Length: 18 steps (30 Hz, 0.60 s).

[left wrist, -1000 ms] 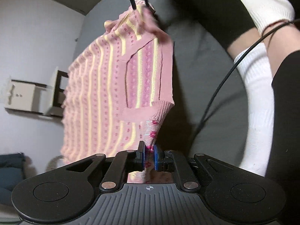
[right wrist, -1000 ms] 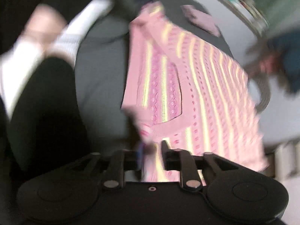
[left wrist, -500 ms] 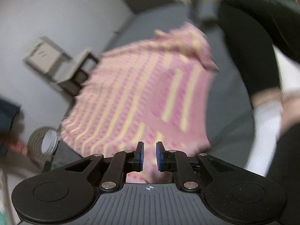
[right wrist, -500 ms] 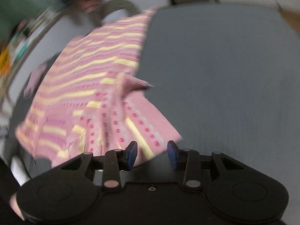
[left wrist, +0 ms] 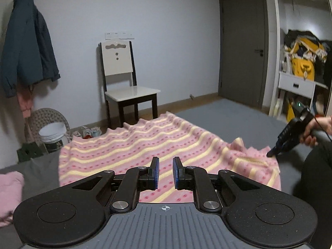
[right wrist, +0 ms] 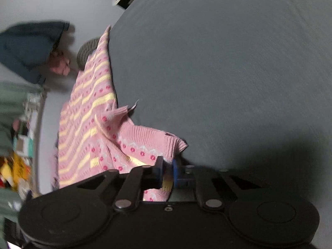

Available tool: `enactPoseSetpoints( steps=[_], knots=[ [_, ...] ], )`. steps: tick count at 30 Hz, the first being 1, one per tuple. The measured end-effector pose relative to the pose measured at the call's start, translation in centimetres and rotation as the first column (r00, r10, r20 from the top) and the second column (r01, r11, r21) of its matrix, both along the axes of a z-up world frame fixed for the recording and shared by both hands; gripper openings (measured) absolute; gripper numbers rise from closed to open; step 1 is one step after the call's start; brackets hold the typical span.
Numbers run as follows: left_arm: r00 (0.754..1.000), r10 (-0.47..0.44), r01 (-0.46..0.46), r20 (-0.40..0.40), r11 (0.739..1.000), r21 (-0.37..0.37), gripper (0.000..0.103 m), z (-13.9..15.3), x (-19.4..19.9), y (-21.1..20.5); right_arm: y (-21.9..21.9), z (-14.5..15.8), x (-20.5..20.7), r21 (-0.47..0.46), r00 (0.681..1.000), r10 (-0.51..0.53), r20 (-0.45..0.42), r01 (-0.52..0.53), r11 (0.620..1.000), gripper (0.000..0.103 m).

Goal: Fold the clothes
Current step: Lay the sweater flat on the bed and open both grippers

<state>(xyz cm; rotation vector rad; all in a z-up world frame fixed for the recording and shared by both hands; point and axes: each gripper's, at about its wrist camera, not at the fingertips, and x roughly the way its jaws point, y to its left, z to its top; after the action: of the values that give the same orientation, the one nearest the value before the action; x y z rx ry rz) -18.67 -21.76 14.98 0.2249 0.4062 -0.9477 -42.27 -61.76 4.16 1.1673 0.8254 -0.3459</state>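
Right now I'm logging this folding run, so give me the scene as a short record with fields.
garment: pink striped sweater, spread on the grey bed
left gripper: open, over the sweater's near edge, holding nothing
right gripper: shut on the sweater's ribbed edge
sweater state: lying mostly flat, rumpled at the right gripper's corner
other cloth: pink piece at the bed's left edge
background: chair, hanging jacket, door

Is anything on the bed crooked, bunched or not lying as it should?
Yes. The pink striped sweater lies rippled, not flat, on the grey bed. Its corner near the right gripper is bunched and turned over; the ribbed edge curls up there.
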Motion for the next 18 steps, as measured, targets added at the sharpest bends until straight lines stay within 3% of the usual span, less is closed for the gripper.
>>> enactPoseSetpoints(
  steps=[3, 6, 9, 14, 16, 18],
  knots=[
    [1.000, -0.010, 0.010, -0.010, 1.000, 0.023, 0.014, -0.9, 0.0, 0.0, 0.0, 2.1, -1.9, -0.123, 0.998, -0.068, -0.012, 0.066, 0.990, 0.005],
    [1.000, -0.002, 0.003, -0.022, 0.999, 0.053, 0.014, -1.5, -0.1, 0.9, -1.0, 4.4, -4.7, -0.261, 0.985, -0.169, -0.031, 0.155, 0.953, 0.004],
    [0.997, 0.042, -0.037, -0.059, 0.996, 0.076, 0.014, -2.3, 0.4, 2.0, -1.8, 5.3, -6.9, -0.304, 0.970, -0.243, -0.021, 0.225, 0.926, 0.004],
    [0.992, 0.098, -0.090, -0.076, 0.990, 0.109, 0.014, -2.5, 1.1, 2.8, -0.4, 5.5, -6.0, -0.444, 0.973, -0.230, -0.020, 0.197, 0.874, 0.004],
    [0.989, 0.124, -0.113, -0.082, 0.986, 0.121, 0.014, -2.6, 1.4, 3.1, -0.1, 5.5, -5.3, -0.460, 0.976, -0.220, 0.005, 0.197, 0.866, 0.004],
    [0.980, 0.168, -0.154, -0.103, 0.979, 0.136, 0.014, -2.7, 1.9, 3.6, -0.2, 4.6, -4.5, -0.444, 0.973, -0.226, -0.040, 0.186, 0.877, 0.004]
  ],
)
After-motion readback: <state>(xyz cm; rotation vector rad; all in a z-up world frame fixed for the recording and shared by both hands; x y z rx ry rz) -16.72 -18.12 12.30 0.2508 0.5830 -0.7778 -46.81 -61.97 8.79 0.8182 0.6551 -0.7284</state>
